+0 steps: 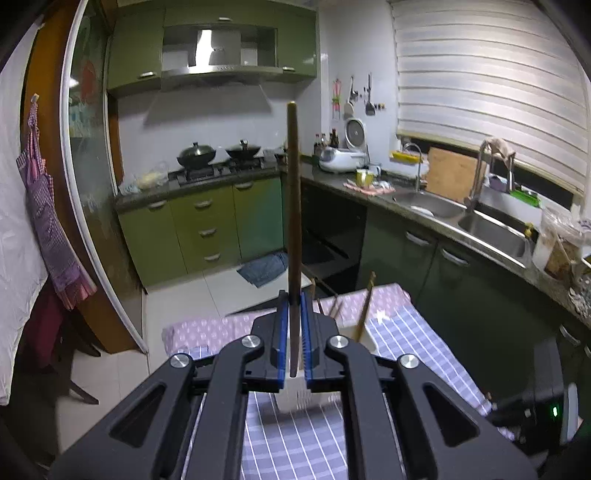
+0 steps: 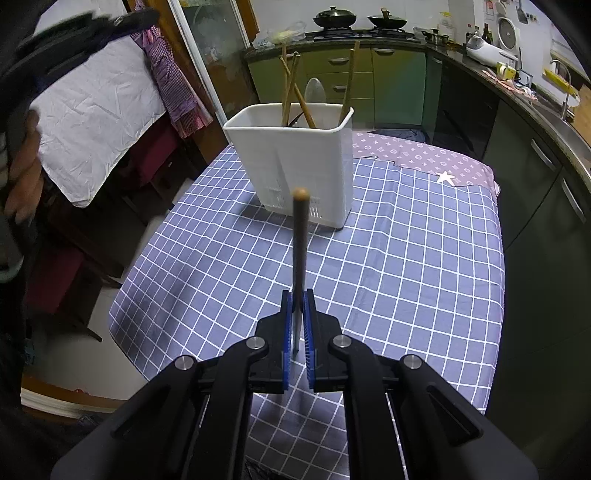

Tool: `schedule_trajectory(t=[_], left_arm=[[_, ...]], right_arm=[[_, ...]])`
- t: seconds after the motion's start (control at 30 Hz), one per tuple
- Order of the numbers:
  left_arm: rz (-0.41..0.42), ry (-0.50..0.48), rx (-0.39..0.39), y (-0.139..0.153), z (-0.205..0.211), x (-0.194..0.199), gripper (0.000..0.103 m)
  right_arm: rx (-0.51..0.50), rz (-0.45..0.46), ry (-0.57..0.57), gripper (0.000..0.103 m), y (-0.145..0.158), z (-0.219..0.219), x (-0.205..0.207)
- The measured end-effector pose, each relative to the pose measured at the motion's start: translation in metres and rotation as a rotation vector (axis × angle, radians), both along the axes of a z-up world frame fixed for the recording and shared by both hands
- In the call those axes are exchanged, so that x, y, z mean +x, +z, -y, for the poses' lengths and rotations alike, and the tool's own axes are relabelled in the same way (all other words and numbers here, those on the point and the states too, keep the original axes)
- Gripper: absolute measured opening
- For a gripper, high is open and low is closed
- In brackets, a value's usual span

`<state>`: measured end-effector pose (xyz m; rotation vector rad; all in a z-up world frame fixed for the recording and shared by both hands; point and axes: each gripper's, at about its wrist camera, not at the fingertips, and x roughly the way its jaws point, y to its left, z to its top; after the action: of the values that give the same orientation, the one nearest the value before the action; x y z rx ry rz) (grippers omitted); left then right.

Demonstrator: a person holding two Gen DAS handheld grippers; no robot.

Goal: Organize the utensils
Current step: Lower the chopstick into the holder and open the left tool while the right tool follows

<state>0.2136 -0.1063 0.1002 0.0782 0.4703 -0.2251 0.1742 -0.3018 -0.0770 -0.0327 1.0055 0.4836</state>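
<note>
In the left wrist view my left gripper (image 1: 293, 300) is shut on a long brown wooden stick (image 1: 293, 192) that stands upright above the white utensil holder (image 1: 293, 400). The holder is mostly hidden under the fingers, and chopsticks (image 1: 364, 310) poke out of it. In the right wrist view my right gripper (image 2: 297, 295) is shut on a dark-handled utensil (image 2: 299, 240) with a rounded wooden end, held over the checked cloth in front of the white utensil holder (image 2: 295, 162). That holder contains chopsticks (image 2: 290, 88), a spoon (image 2: 314, 90) and another stick (image 2: 349, 79). The left gripper (image 2: 74, 33) is a blur at upper left.
The small table wears a blue checked cloth (image 2: 406, 266) over a purple patterned one (image 2: 417, 155). A counter with a double sink (image 1: 491, 229) runs along the right and green cabinets (image 1: 207, 229) stand behind. A white sheet (image 2: 99, 110) and an apron hang on the left.
</note>
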Motion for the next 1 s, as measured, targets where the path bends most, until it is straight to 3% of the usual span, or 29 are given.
schedule_trajectory(t=[0.17,0.33,0.63,0.73,0.8,0.93,1.0], left_arm=[[-0.038,0.008,0.006,-0.012,0.005,0.033,0.007],[-0.132,0.02,0.02,-0.045,0.009,0.067,0.007],[-0.253,0.012,0.038,-0.089,0.006,0.082,0.011],[-0.26,0.008,0.023,-0.087,-0.001,0.079,0.019],[-0.255,0.007,-0.003,-0.082,-0.009,0.072,0.031],[-0.17,-0.001,-0.04,-0.068,-0.028,0.032,0.039],[-0.138,0.005,-0.04,-0.066,-0.038,0.008,0.058]], right_arm=[[0.002,0.0,0.0,0.007,0.0,0.0,0.0],[0.0,0.001,-0.006,0.007,0.0,0.001,0.0],[0.001,-0.001,-0.016,0.007,0.002,0.0,-0.001],[0.006,0.008,-0.017,0.007,0.009,-0.001,0.0],[0.014,0.024,-0.023,0.007,0.018,-0.001,0.001],[0.046,0.102,-0.055,0.007,0.053,0.007,0.003],[0.069,0.143,-0.071,0.007,0.075,0.011,0.008]])
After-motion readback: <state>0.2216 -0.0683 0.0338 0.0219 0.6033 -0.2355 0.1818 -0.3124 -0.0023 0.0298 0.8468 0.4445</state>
